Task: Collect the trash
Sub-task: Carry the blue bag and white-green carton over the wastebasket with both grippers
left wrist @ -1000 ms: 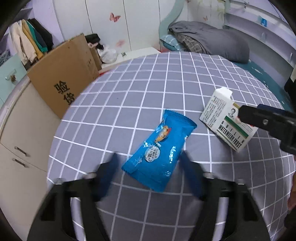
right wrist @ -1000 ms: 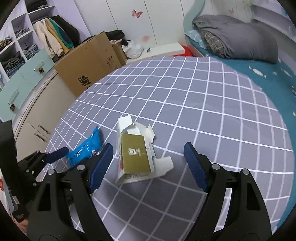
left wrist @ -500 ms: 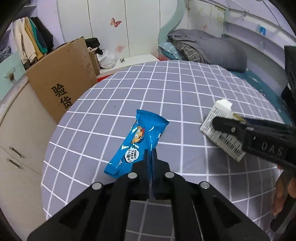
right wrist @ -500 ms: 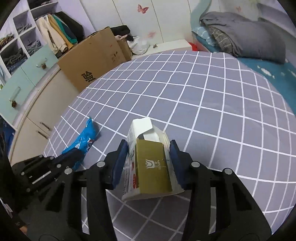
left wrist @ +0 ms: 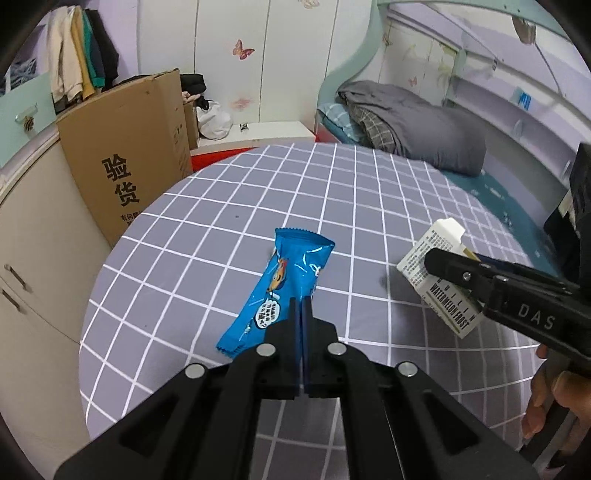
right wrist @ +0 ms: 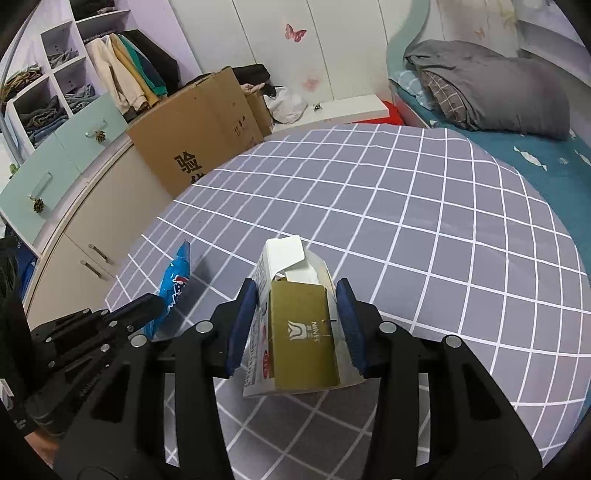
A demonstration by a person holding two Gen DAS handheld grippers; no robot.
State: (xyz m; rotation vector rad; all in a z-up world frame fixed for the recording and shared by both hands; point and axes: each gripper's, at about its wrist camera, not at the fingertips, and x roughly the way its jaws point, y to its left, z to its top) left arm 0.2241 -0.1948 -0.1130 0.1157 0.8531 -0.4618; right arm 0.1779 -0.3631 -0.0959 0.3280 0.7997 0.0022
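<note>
The left gripper [left wrist: 302,314] pinches a blue snack wrapper [left wrist: 280,284], while the right gripper [right wrist: 295,325] clamps an opened carton [right wrist: 295,325] printed "WATERMELON FROST".

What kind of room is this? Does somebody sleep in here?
Most likely a bedroom. A bed with a rumpled grey quilt stands at the back, clothes hang in an open wardrobe, and butterfly stickers decorate the white cupboard doors.
</note>
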